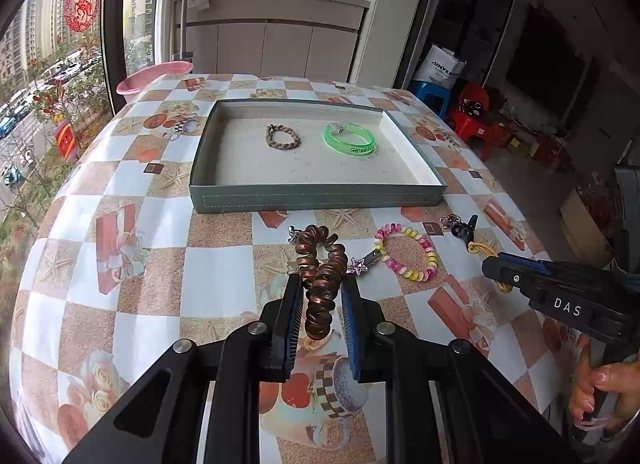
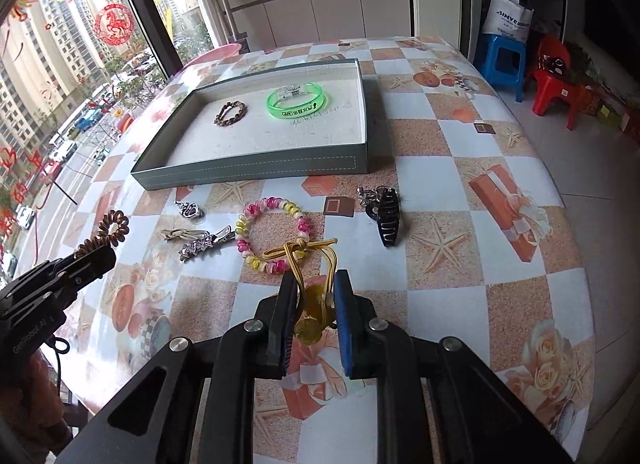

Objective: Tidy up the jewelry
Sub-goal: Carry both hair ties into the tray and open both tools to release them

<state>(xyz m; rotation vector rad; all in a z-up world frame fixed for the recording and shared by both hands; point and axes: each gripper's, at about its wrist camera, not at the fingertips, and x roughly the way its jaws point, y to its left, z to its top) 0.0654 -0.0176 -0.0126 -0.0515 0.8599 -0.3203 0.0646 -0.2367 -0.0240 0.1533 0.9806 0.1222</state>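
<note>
My left gripper (image 1: 320, 284) is shut on a brown spiral hair tie (image 1: 322, 264), held over the table in front of the grey-green tray (image 1: 316, 199). It also shows in the right wrist view (image 2: 106, 229). My right gripper (image 2: 314, 278) is shut on a yellow elastic hair tie (image 2: 310, 260) with a yellow charm. The tray (image 2: 256, 171) holds a brown braided bracelet (image 1: 283, 136) and a green bangle (image 1: 349, 137). A pink-and-yellow spiral bracelet (image 2: 272, 234) lies on the table beside the right gripper.
On the table lie silver hair clips (image 2: 200, 242), a small dark charm (image 2: 190, 209), a black claw clip (image 2: 388, 219) and a keychain (image 2: 370, 193). A pink basin (image 1: 154, 75) stands at the table's far left. Stools (image 2: 504, 59) stand on the floor right.
</note>
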